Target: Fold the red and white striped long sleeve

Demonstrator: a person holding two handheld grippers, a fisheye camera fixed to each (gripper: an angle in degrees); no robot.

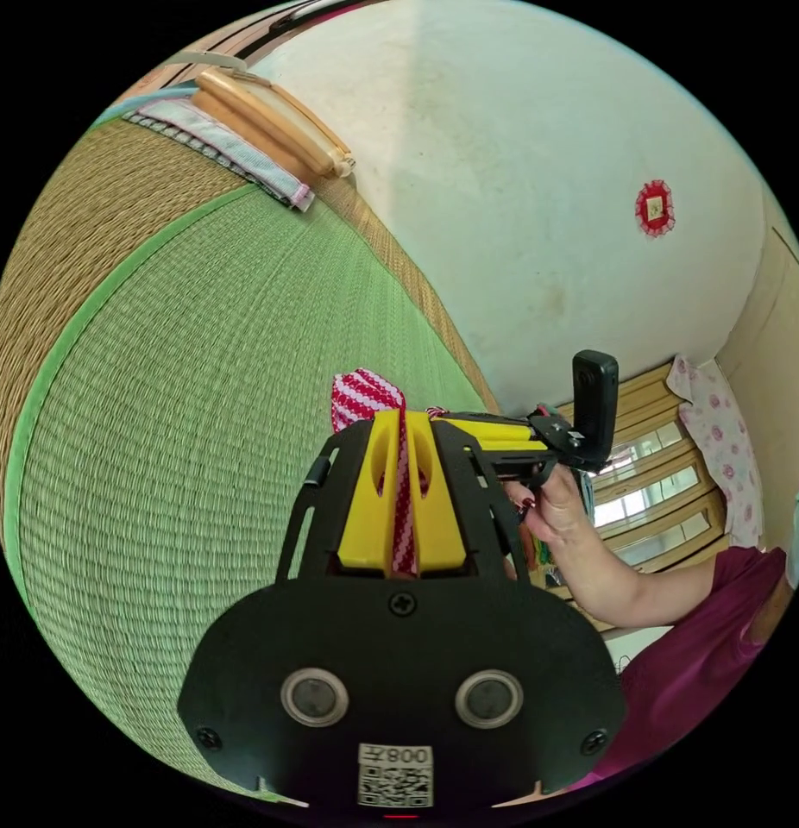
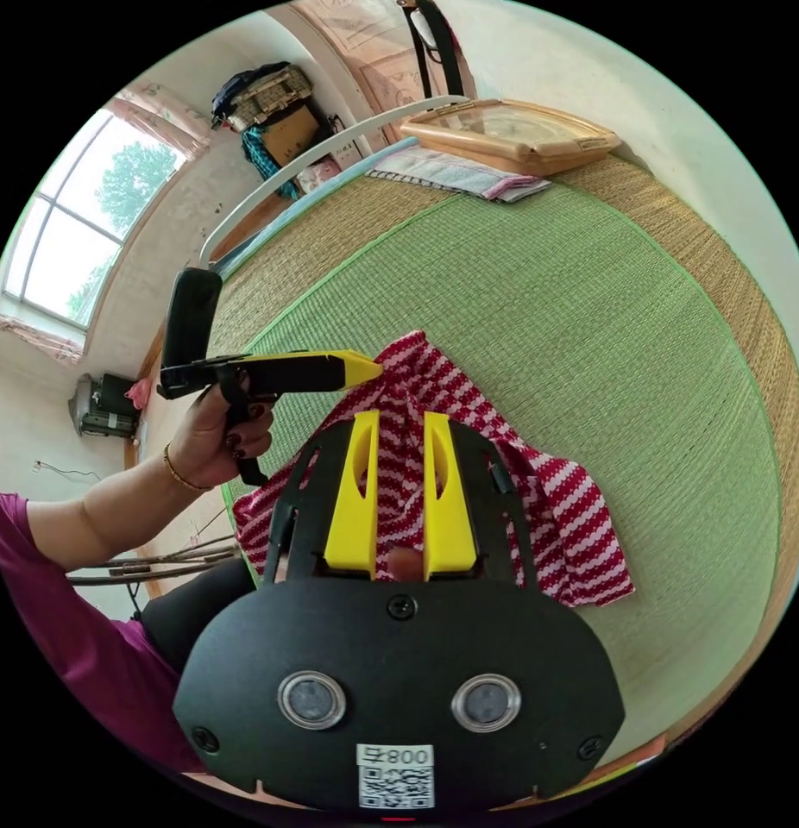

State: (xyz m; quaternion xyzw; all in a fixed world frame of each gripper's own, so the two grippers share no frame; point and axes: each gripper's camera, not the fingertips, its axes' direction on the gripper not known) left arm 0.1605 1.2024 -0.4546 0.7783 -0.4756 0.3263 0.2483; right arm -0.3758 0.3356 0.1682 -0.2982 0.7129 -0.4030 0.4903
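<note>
Up close, we saw the left gripper (image 1: 403,448) with its two yellow plastic jaws pressed together on a thin fold of the red and white striped shirt (image 1: 365,398), the wavy stripes running down the narrow slit between them. More of the soft cloth bunched just past the jaw tips, above the woven green mat (image 1: 201,414), whose fine ribbed straw had a brown border.

From the right gripper view, we found the right gripper (image 2: 401,431) with its jaws a little apart, the striped shirt (image 2: 555,509) showing in the gap; we could not tell whether they pressed on it. The shirt lay crumpled on the green mat (image 2: 589,302), part of it lifted into a peak where the left gripper (image 2: 365,366), held in a hand (image 2: 214,435), met the cloth. At the mat's far edge sat a flat wooden tray (image 2: 512,134) beside a folded pale towel (image 2: 451,172).
</note>
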